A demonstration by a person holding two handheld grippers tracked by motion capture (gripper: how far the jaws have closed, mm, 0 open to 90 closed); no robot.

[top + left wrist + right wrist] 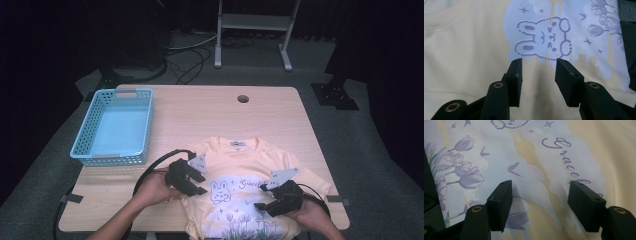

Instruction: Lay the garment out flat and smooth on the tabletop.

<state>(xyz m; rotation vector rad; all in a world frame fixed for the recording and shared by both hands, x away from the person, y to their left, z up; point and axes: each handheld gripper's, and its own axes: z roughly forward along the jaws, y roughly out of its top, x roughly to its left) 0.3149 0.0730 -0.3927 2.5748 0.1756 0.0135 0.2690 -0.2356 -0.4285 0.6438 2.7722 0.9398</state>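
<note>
Hovering L gripper (196, 181) + R gripper (267, 196) over shirt (240, 165) lower center, both part-open, empty; I'd pinch hem edges evenly, avoid bunching.

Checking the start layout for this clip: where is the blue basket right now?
In the high view the blue basket sits at the table's far left corner, apart from the yellow T-shirt spread at the near edge.
</note>
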